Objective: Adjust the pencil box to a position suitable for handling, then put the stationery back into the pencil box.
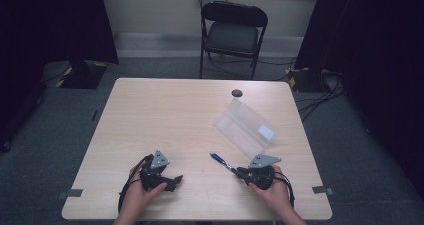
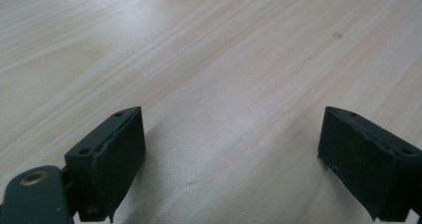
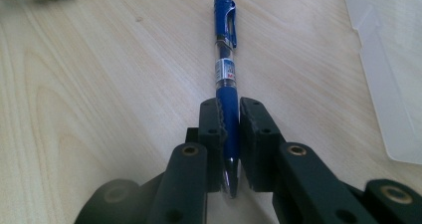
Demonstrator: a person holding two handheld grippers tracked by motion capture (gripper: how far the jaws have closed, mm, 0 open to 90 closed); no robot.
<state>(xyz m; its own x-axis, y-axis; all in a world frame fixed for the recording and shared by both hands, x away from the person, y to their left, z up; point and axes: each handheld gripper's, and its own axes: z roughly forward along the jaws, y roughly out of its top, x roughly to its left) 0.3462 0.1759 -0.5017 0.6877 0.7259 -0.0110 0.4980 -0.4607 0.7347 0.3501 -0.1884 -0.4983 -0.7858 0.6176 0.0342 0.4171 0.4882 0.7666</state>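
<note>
The right tool (image 3: 230, 134) clamps its jaws on the grip end of a blue plastic click pen (image 3: 226, 79) lying on the pale wooden tabletop (image 3: 99, 84), beside a clear plastic case (image 1: 246, 126); the left tool (image 2: 231, 154) gapes, holding nothing.

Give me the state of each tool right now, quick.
Left tool: open, nothing between its jaws, just above the table.
Right tool: shut on the blue pen, gripping its tip end.

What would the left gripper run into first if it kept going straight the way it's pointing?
Probably nothing close by. The left gripper, jaws open, points across bare table toward the person's right. Far along that line sit the right gripper and the blue pen it is clamped on, though whether they lie exactly in line is uncertain.
</note>
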